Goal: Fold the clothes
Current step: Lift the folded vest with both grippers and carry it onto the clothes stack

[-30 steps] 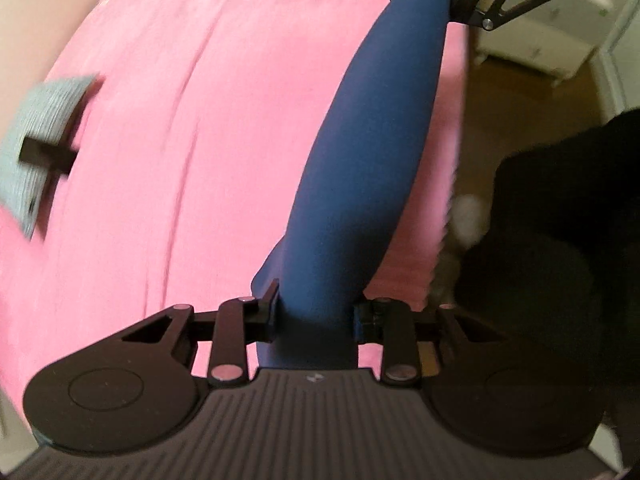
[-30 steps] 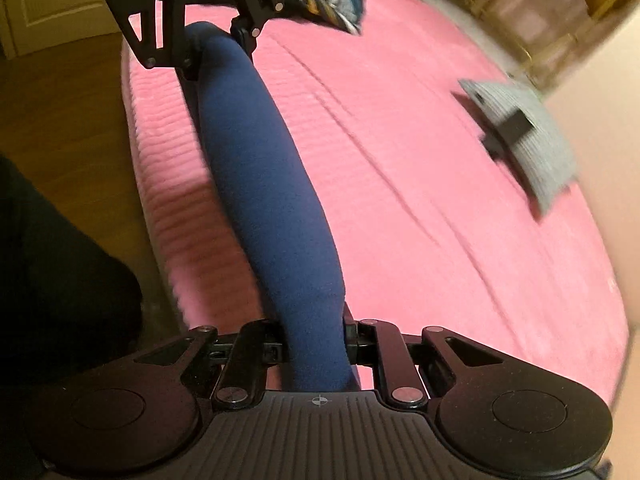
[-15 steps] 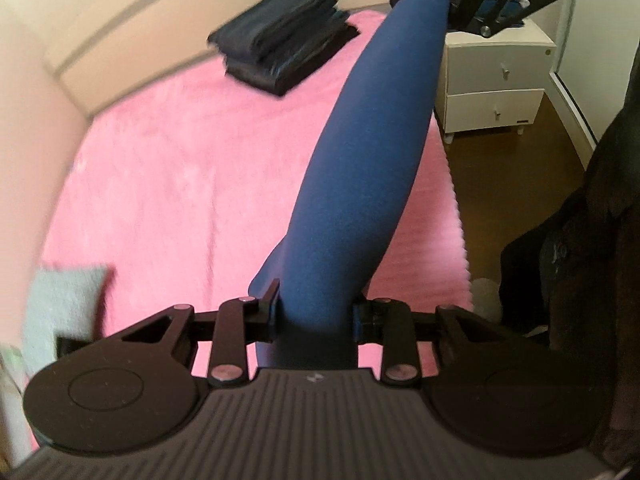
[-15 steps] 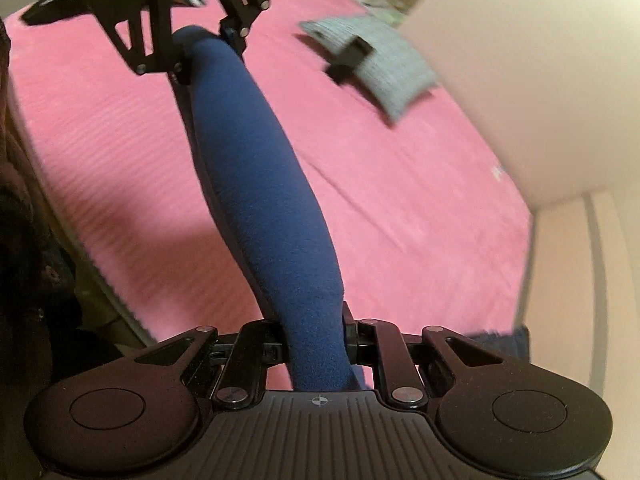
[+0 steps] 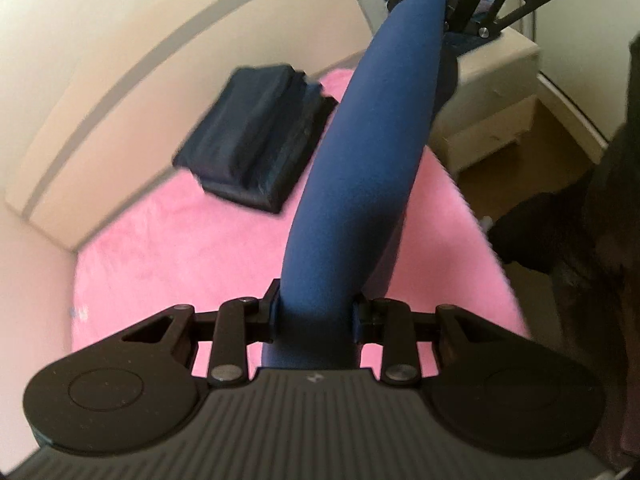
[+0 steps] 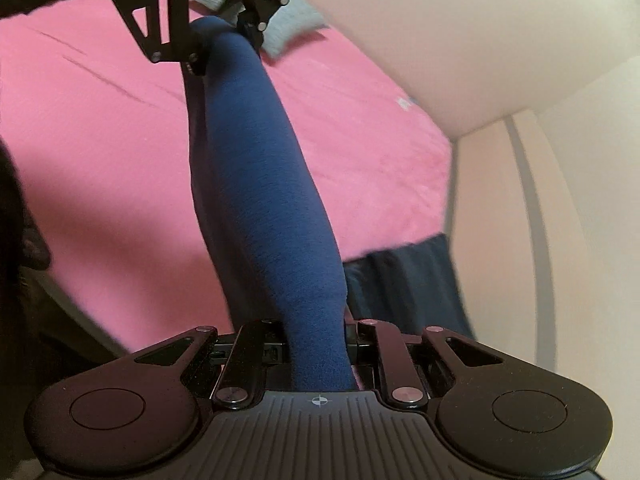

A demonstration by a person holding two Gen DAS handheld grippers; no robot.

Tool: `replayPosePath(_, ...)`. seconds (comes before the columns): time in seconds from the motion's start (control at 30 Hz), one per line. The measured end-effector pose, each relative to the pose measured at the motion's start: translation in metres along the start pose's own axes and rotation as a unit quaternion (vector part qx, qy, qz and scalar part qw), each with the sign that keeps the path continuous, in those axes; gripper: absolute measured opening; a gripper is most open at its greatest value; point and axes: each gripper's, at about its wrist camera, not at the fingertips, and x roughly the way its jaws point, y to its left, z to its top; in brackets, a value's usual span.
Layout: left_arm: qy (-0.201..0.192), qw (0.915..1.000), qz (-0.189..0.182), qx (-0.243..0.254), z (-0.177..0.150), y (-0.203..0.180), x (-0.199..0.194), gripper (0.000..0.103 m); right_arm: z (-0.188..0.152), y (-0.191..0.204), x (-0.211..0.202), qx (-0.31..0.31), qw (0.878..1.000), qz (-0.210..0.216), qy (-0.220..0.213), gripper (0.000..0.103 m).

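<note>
The blue garment (image 5: 360, 168) hung stretched above the pink bed (image 5: 180, 248), one end clamped in our left gripper (image 5: 316, 316), the other in our right gripper (image 6: 316, 344). Its long axis ran between both fingers, toward the folded dark stack (image 5: 256, 136) near the bed's far corner.

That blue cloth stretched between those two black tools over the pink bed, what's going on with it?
A person is folding laundry with a pair of hand-held tongs. The left tongs and the right tongs each pinch one end of a blue garment, which hangs bunched into a long roll between them, lifted above the pink bedspread. A stack of dark folded clothes already sits near the head of the bed, and a grey folded piece lies further along. The blue garment is not yet set down.
</note>
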Motion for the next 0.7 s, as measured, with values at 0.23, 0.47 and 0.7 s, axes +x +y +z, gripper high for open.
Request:
replayPosePath(0.23, -0.001, 0.9986, 0.052, -0.009, 0.138, 0.107, 0.11, 0.028, -0.076, -0.179, 0.075, -0.024, 0.998, -0.048, -0.029, 0.014)
replayPosePath(0.47, -0.01, 0.9872, 0.159, 0.013, 0.232, 0.215, 0.22, 0.028, -0.121, -0.297, 0.16, -0.057, 0.983, -0.158, -0.078, 0.014)
replayPosePath(0.7, 0.044, 0.9929, 0.107, 0.026, 0.202, 0.168, 0.376, 0.028, -0.188, -0.247, 0.291, -0.024, 0.996, -0.08, -0.028, 0.014)
